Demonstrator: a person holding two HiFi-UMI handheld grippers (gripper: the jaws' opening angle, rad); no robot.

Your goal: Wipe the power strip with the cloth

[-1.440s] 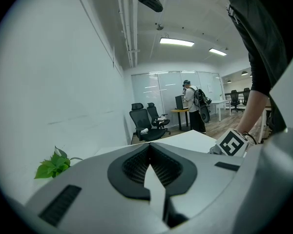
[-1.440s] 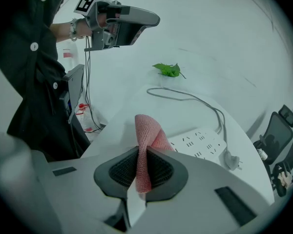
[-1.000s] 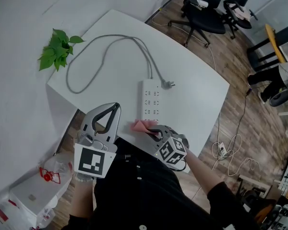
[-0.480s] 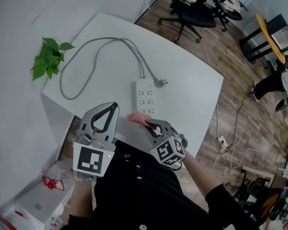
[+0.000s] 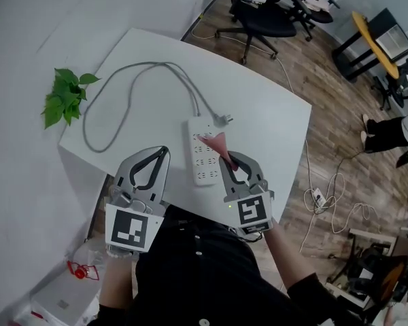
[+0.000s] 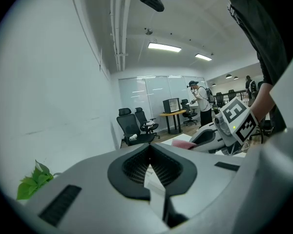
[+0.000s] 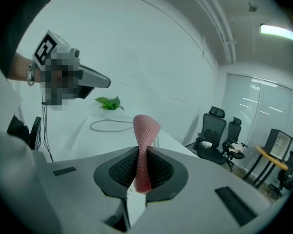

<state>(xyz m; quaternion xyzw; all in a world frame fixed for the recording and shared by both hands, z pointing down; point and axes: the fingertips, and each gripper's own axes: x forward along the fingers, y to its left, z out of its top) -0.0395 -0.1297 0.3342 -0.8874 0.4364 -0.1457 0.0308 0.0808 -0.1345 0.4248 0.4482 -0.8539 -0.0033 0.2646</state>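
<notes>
Right gripper (image 5: 227, 157) pinches the pink cloth (image 5: 214, 141), free end jutting past its fingertips over the power strip (image 5: 200, 167), presumably for wiping; left gripper (image 5: 164, 149) sits closed on nothing, alongside.

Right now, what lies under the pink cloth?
The white power strip on the table; the cloth, pinched in the right tongs, hides part of its far end. Contact cannot be told.
</notes>
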